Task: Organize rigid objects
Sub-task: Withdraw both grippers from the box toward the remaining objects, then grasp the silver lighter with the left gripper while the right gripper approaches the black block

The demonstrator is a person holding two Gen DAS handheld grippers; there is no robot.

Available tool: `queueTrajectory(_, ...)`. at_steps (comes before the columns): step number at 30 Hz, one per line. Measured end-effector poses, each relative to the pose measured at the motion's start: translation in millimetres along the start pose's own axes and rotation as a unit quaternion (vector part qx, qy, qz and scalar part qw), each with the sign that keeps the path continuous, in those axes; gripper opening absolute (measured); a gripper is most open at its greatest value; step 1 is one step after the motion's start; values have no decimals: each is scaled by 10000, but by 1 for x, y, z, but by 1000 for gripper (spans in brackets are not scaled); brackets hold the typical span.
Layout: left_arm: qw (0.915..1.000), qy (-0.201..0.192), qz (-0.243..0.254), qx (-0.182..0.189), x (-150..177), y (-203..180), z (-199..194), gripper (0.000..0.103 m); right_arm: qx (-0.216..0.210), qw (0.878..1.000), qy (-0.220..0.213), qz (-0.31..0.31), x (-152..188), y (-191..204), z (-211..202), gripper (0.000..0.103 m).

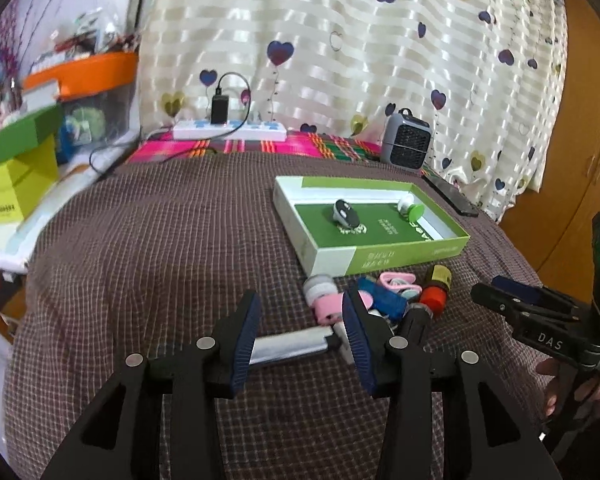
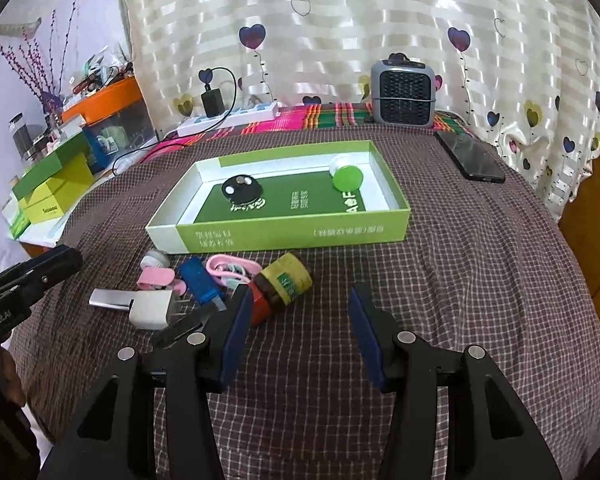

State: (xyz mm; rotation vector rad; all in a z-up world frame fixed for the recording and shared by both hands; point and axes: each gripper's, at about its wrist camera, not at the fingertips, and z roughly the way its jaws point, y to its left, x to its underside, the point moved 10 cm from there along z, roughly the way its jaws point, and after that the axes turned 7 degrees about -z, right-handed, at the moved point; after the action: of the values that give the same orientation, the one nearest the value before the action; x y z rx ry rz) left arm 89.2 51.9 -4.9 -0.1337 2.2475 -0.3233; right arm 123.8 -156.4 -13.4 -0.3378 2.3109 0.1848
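We see a brown-white checked cloth point(image 2: 440, 280), green-white box point(image 2: 284, 236) w/ black disc point(image 2: 242, 191) at 9 o'clock, green-capped item point(image 2: 347, 178) at 3. Cream striped curtain point(image 2: 340, 40) w/ purple hearts; grey heater point(image 2: 403, 94); blue stick point(image 2: 199, 280), pink clip point(image 2: 156, 278).

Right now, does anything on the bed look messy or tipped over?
Yes. The little brown bottle with the red cap lies on its side in front of the green box, not upright. Beside it the blue stick, pink clip, white plug and silver piece sit jumbled together.
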Motion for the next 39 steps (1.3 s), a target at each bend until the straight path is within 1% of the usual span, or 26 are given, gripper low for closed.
queueTrajectory(3,9997,108,-198,66,8,14,1,42,-79,9999,71,31,5,10,2,51)
queueTrajectory(5,9996,144,-248,54,12,20,2,42,-105,9998,172,36,10,21,5,54)
queueTrajectory(6,9996,152,-254,48,13,23,2,42,-135,9997,219,-21,12,29,7,59)
queueTrajectory(7,9995,162,-254,42,15,25,2,42,-166,9995,251,-54,14,34,8,60)
queueTrajectory(10,9994,214,-278,47,19,33,1,43,-356,9985,414,-41,19,54,17,61)
queueTrajectory(12,9993,248,-271,86,21,36,1,43,-363,9982,469,-16,21,61,20,61)
queueTrajectory(17,9992,303,-222,101,25,42,1,43,-224,9982,558,67,21,70,29,61)
queueTrajectory(25,9988,423,-195,136,29,51,7,43,54,9980,567,267,19,69,33,61)
queueTrajectory(29,9988,457,-55,171,25,48,13,43,171,9976,597,290,20,70,34,63)
queueTrajectory(31,9985,507,-15,202,23,47,17,43,278,9969,649,343,21,67,33,66)
queueTrajectory(34,9977,622,35,266,22,43,25,44,363,9963,681,368,23,68,30,67)
queueTrajectory(36,9971,685,103,326,21,40,29,44,407,9960,752,274,23,72,34,67)
queueTrajectory(39,9966,728,216,313,22,35,33,44,486,9953,801,228,23,74,37,67)
